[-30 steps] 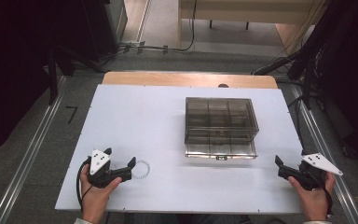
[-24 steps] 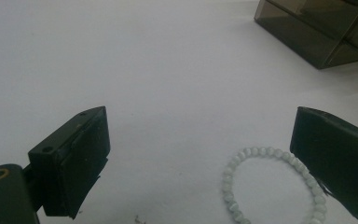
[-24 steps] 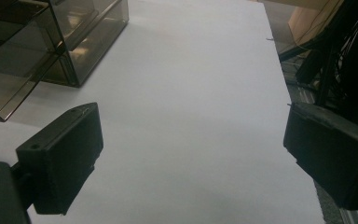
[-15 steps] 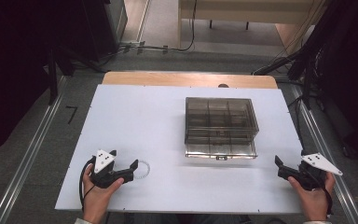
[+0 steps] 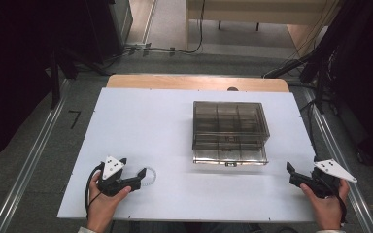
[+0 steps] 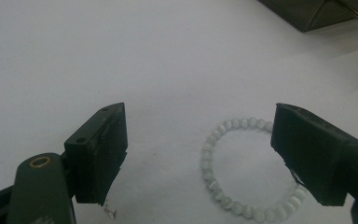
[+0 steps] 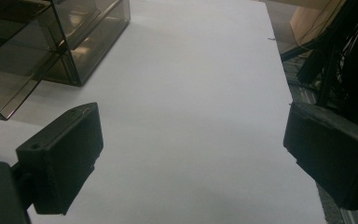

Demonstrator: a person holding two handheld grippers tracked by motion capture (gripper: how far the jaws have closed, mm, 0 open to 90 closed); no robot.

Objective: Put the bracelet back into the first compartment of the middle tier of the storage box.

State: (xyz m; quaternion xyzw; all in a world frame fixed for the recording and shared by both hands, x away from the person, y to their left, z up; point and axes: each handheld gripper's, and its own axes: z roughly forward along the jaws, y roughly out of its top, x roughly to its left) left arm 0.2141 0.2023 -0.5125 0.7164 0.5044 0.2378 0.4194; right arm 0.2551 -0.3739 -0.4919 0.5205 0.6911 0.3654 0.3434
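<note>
A bracelet of pale beads (image 5: pixel 150 175) (image 6: pixel 207 163) lies flat on the white tabletop (image 5: pixel 145 126) near its front left. My left gripper (image 5: pixel 140 175) (image 6: pixel 198 135), held low in a hand, points at it with the jaws standing apart. Those jaws have just been closing. The bracelet's ring lies partly between them, nearer the right-hand jaw, and neither pad presses on it. My right gripper (image 5: pixel 291 174) (image 7: pixel 193 149) rests open at the front right edge with only bare tabletop between its jaws.
A smoky clear compartment box (image 5: pixel 229 127) (image 7: pixel 51 42) with a low drawer at its front stands right of the table's middle. Its corner shows in the left gripper view (image 6: pixel 307 11). Cables and dark stands (image 5: pixel 320 63) crowd the right side beyond the table's edge.
The tips of the left gripper have edged right up to the bracelet, and its jaws stand a little narrower. The right gripper and the box have not moved.
</note>
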